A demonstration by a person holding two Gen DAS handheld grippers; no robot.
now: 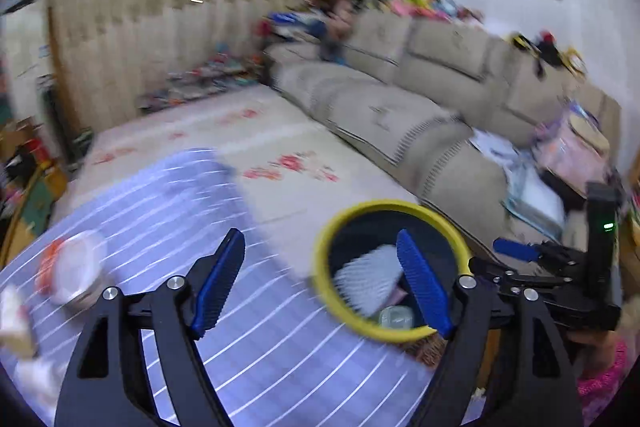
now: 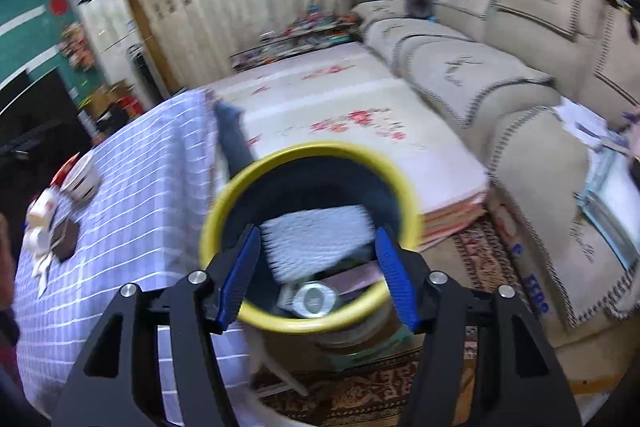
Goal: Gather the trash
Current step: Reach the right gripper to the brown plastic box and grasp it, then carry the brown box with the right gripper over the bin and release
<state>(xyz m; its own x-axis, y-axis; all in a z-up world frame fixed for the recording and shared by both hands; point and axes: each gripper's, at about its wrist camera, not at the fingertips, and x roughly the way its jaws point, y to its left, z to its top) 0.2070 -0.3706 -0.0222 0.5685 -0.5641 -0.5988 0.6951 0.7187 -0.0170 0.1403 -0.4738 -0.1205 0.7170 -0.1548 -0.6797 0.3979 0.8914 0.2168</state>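
Both grippers (image 1: 320, 283) (image 2: 318, 275) gape empty over checked tablecloth (image 2: 132, 227), yellow-rimmed bin (image 2: 224, 203), beige sofa (image 2: 480, 75).

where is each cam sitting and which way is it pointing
Left wrist: on the left gripper, over the blue striped tablecloth, facing the beige sofa; its open blue fingers show, also the right gripper.
Right wrist: on the right gripper, looking down into the yellow-rimmed dark trash bin; open blue fingers show.
Shared: bin, tablecloth, sofa, white paper bowl.
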